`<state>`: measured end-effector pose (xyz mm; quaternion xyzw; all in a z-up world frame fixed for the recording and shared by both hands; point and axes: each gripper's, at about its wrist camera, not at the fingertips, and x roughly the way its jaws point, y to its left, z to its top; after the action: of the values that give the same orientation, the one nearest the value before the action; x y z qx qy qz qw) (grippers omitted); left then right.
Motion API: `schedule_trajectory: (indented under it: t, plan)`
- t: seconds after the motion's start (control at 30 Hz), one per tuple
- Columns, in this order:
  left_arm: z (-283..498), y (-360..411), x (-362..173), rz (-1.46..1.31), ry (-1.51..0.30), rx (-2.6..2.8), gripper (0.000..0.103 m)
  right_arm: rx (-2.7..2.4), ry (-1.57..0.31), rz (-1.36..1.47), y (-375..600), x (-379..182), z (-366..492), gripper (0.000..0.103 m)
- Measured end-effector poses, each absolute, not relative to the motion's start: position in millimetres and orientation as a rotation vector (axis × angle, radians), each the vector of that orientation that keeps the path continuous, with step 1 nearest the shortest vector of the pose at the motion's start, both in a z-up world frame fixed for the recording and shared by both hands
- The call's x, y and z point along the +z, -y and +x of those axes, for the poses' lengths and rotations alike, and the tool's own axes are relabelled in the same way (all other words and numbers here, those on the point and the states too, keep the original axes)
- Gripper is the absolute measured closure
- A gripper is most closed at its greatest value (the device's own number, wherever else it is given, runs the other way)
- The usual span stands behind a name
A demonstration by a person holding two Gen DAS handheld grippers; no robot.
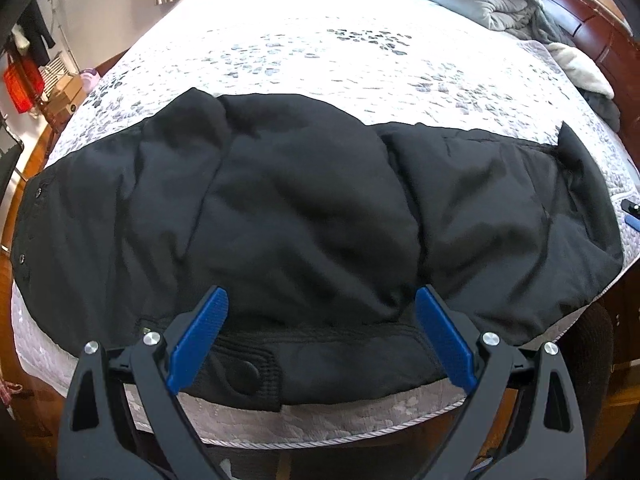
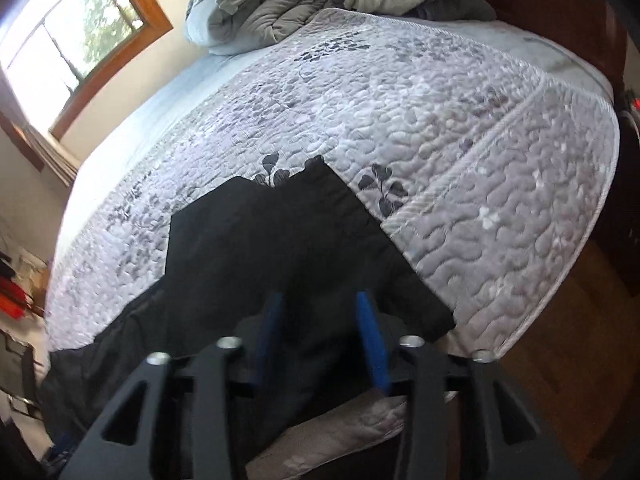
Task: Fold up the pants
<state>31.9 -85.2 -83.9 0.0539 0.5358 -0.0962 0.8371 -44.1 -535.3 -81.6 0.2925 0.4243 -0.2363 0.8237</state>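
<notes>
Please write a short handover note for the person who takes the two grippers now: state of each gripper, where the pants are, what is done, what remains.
Left gripper: open wide, holding nothing, above the waistband at the near bed edge.
Right gripper: fingers apart, over the dark cloth near the bed corner; whether they pinch any cloth I cannot tell.
Black pants: spread sideways across the quilted bedspread, wrinkled, not a neat fold yet.
Done: pants laid out on the bed.
Left: grasp, fold, smooth.
A pile of bedding lies at the far end, apart from the pants.

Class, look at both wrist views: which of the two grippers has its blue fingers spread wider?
The left gripper: its fingers gape wide above the black pants, while the right gripper is much narrower.
</notes>
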Motion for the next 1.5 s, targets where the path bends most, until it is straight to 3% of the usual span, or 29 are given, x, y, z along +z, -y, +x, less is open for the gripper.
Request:
schedule_trajectory:
  t: [0.13, 0.23, 0.37, 0.6, 0.97, 1.1, 1.2, 1.5]
  plan:
    - [31.1, 92.2, -86.7, 0.112, -1.142, -0.208, 0.008, -0.538, -0.926, 0.536, 539.4, -78.4, -34.4, 0.09]
    - [29.6, 99.6, -89.0, 0.122, -1.153, -0.222, 0.008, -0.517, -0.941, 0.561, 545.6, -76.3, -37.0, 0.09]
    - [25.7, 108.1, -89.7, 0.145, -1.146, -0.24, 0.008, -0.512, -0.941, 0.614, 552.5, -76.7, -54.1, 0.071]
    - [22.9, 120.2, -94.6, 0.164, -1.163, -0.268, 0.008, -0.499, -0.965, 0.718, 569.6, -97.3, -81.7, 0.071]
    - [25.2, 122.1, -92.1, 0.134, -1.152, -0.231, 0.008, -0.448, -1.02, 0.761, 576.1, -126.8, -52.1, 0.068]
    - [34.0, 138.7, -82.9, 0.09, -1.11, -0.213, 0.008, -0.441, -1.046, 0.685, 566.6, -122.8, -43.0, 0.068]
    - [41.9, 173.0, -74.5, 0.062, -1.1, -0.254, 0.008, -0.446, -1.049, 0.631, 561.9, -118.7, -39.4, 0.08]
    - [41.8, 288.3, -76.6, 0.086, -1.062, -0.348, 0.008, -0.501, -0.976, 0.62, 573.4, -99.7, -64.5, 0.088]
